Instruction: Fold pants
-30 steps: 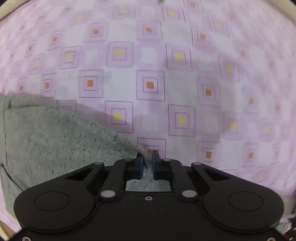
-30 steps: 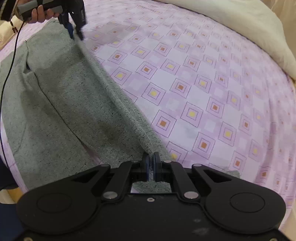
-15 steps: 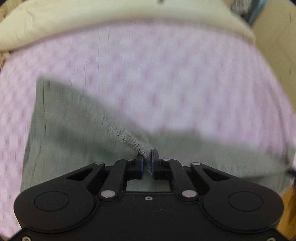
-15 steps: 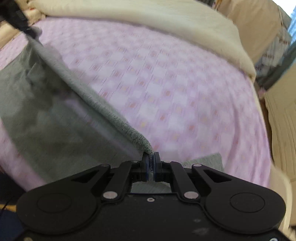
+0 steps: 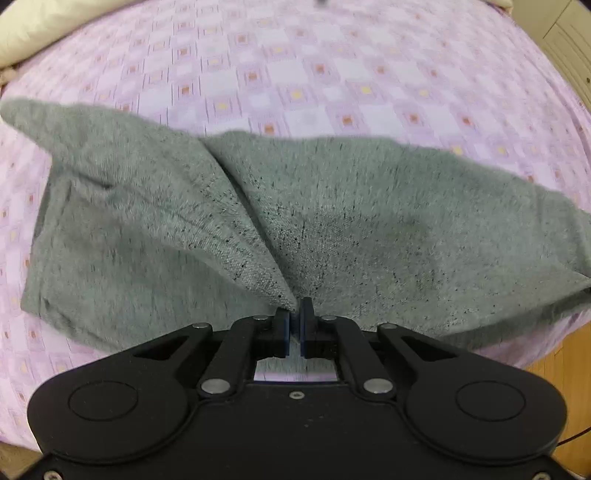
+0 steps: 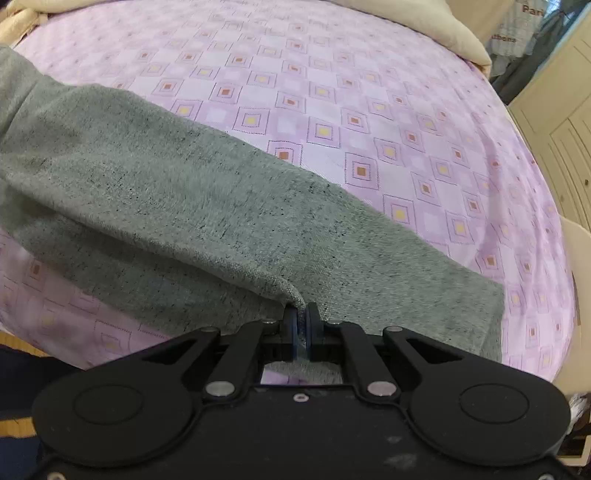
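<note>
Pants (image 5: 369, 221): grey-green heather knit, flecked with black specks. Bed sheet (image 6: 369, 110): pale lilac, grid of nested squares with orange or yellow centres, dotted dark outlines. Duvet (image 5: 33, 26) at bed's far edge: cream. Left gripper (image 5: 295, 317), right gripper (image 6: 302, 321): black bodies, blue fingers (image 6: 293, 332).

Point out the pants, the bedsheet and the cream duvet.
pants (image 5: 369, 221), left wrist view, on the grey cloth's flat middle.
bedsheet (image 6: 332, 81), right wrist view, on a bare purple patterned stretch.
duvet (image 6: 424, 26), right wrist view, on its cream edge at the far side.
</note>
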`<state>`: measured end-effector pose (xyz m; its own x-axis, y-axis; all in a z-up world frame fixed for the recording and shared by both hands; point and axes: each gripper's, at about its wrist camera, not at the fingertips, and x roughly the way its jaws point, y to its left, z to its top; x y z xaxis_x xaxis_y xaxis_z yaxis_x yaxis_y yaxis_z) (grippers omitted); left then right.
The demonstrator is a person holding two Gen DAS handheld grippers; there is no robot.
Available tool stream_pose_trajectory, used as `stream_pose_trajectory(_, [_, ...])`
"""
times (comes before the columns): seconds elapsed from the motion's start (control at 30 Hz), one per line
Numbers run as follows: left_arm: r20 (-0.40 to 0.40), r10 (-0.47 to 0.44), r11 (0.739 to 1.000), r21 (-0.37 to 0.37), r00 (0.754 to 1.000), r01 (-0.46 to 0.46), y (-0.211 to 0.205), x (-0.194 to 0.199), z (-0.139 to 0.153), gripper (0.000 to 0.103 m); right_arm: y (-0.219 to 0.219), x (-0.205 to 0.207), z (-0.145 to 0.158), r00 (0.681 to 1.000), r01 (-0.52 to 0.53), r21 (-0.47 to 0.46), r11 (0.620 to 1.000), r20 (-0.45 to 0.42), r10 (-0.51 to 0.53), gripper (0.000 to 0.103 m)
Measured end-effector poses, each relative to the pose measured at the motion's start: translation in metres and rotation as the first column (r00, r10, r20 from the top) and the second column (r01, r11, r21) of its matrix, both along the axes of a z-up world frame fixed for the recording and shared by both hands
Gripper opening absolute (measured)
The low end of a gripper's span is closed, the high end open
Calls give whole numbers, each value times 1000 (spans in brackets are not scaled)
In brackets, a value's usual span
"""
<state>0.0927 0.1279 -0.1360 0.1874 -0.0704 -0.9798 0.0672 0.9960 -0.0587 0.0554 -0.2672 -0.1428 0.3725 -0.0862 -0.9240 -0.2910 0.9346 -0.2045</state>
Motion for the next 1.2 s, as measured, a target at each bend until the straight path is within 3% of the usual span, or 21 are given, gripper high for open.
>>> stream_pose_trajectory(0.2, [-81,25,999,33,996,-22,-9,3,-30,6,-4,-10,-28,997,-54,-23,998,-63,53,8])
stream_pose_trajectory(0.27, [-84,56,998,29,995,-53,-9,11,-35,6,-9,-13,-28,997,-38,-18,999,-71,37,22])
stream_pose_trajectory(0.4, [-80,129,992,12,988,-128,-5,17,-36,6,-42,-24,2,993,119,144,982,10,-121,28])
stream_pose_trajectory(0.47, [-73,151,988,12,986,-151,0,13,-33,6,-68,-26,14,966,235,218,947,54,-252,29])
stream_pose_trajectory(0.6, [-43,173,985,21,984,-172,4,-2,-26,6,-129,-10,19,885,422,272,865,80,-458,30])
stream_pose_trajectory(0.83, [-5,223,975,12,975,-222,8,-22,-6,6,-191,32,5,845,494,239,836,95,-526,33])
stream_pose_trajectory(0.97, [1,219,975,29,976,-219,2,-26,-9,6,-199,39,-2,852,493,258,831,52,-521,34])
stream_pose_trajectory(1.2, [14,210,975,71,978,-210,-15,-29,-7,6,-201,49,-19,891,433,278,857,8,-453,32])
